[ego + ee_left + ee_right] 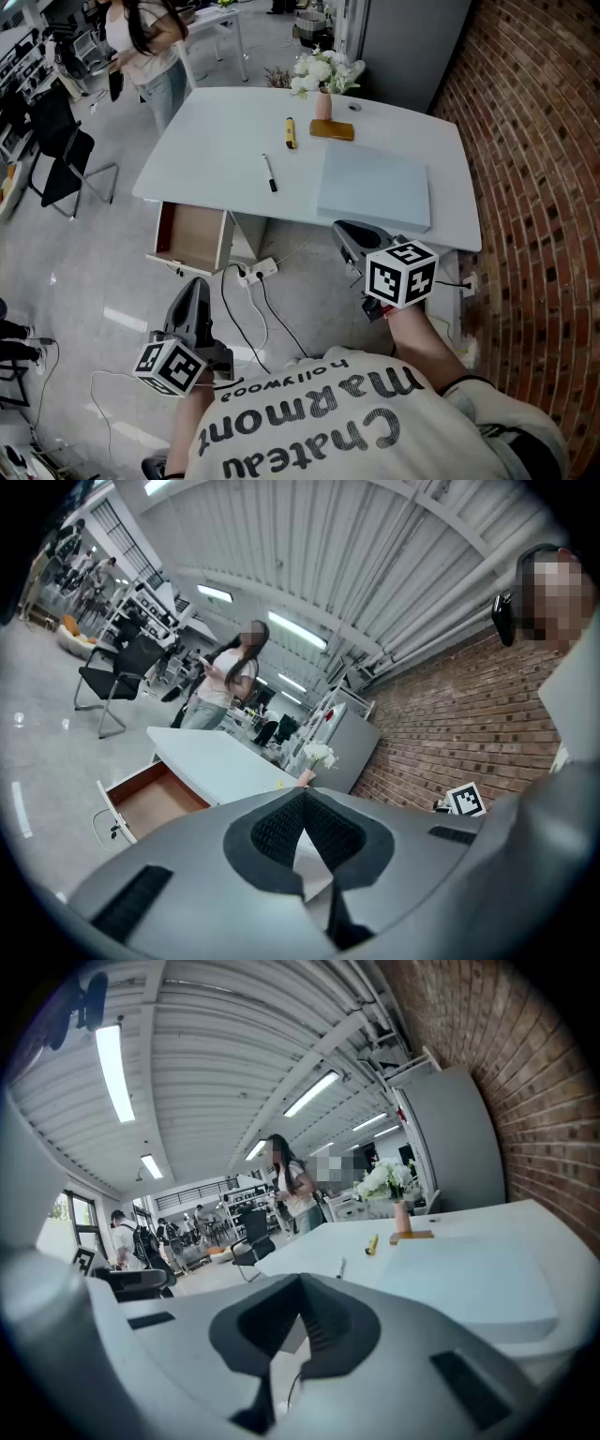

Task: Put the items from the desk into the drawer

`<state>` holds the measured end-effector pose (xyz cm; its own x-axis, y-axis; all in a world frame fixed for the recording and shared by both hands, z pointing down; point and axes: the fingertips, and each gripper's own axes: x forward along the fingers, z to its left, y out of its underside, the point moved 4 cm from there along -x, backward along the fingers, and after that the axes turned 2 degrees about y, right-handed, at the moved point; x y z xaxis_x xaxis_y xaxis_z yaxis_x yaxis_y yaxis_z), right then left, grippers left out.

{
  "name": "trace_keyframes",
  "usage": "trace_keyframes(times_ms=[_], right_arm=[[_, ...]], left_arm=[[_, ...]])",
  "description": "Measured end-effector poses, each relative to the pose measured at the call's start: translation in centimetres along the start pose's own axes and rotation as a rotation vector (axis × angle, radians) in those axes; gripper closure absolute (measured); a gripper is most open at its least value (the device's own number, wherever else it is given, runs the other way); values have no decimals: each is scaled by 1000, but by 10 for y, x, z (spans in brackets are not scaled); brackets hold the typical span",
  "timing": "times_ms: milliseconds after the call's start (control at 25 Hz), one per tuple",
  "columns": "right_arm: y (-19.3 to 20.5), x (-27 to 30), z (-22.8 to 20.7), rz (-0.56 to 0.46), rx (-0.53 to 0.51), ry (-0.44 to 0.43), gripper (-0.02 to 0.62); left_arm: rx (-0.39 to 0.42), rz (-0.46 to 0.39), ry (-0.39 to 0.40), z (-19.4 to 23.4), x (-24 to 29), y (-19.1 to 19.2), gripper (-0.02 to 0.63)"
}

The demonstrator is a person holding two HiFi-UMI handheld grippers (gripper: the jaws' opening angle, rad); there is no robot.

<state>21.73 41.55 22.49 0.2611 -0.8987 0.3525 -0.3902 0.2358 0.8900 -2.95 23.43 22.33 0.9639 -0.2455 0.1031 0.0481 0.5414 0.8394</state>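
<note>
Brick wall [544,187] is running along the right side of an open office, and a white desk [206,141] is standing beside it, ahead of you. On the desk, a black pen [270,173] is lying near the middle. A yellow marker [291,132] is lying farther back, and a brown wooden block [332,130] is sitting just to its right. A pink vase of white flowers [323,80] is standing behind the block at the far edge. A pale blue mat [375,183] is covering the desk's right part. Under the desk's near left corner, a wooden drawer [192,236] is hanging pulled out.

You are holding both grippers low, short of the desk and over the grey floor. Your left gripper [195,295] is pointing toward the drawer, with its jaws closed tip to tip and gripping nothing. Your right gripper [349,239] is hovering by the desk's near edge, below the mat, with its jaws likewise pressed together and empty.

A white power strip [255,272] is lying on the floor between the grippers. Far to the left, a person [145,47] is standing beyond a black chair [61,150].
</note>
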Motion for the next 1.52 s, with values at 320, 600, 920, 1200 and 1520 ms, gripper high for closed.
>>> trace_keyframes(times_ms=[320,600,920,1200,1520], right_arm=[[22,29,13,73,-2,5,592],[9,92,5,88,23,-44,592],[-40,195,-14,111,-27,-135,592],[-51,277,-42,214,-23,-153,560],[-11,358,-81,372,24,-50,432]], left_arm=[[-14,7,-11,29,-6,4,604],[-25,-2,-78,61,12,-6,604],[-28,-58,-186,100,59,-42,604],[-58,-110,-269,129,99,-57,604],[-104,-135,-403,158,109,-45,604]])
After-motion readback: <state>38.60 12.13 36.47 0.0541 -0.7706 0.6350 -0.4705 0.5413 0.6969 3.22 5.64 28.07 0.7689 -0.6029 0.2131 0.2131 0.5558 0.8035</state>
